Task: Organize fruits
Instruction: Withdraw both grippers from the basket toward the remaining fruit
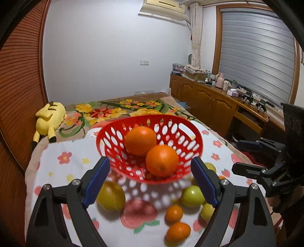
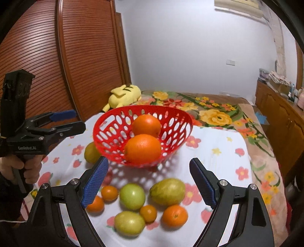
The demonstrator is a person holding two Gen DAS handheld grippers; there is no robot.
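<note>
Two oranges (image 2: 142, 150) already sit in the red basket (image 2: 114, 121), which stands mid-bed on the flowered sheet (image 2: 218, 152). Both my left gripper (image 1: 150, 182) and right gripper (image 2: 149, 182) are spread wide, holding nothing. Still loose near the sheet's front edge: green fruits (image 2: 132, 196), small tangerines (image 2: 174, 215), and one yellowish fruit (image 2: 91, 153) beside the basket's left.

Place: I read this as a home bedroom
Bed (image 2: 218, 114): floral cover, and a flowered sheet (image 1: 62, 157) I work over; a yellow plush toy (image 1: 49, 117) lies at its far side
Walls: louvred wooden doors (image 2: 79, 57) on one side; an air conditioner (image 1: 163, 8) high up
Window side: blind (image 1: 256, 57), curtain (image 1: 195, 34), and a wooden cabinet (image 1: 207, 96) crowded with household bits
</note>
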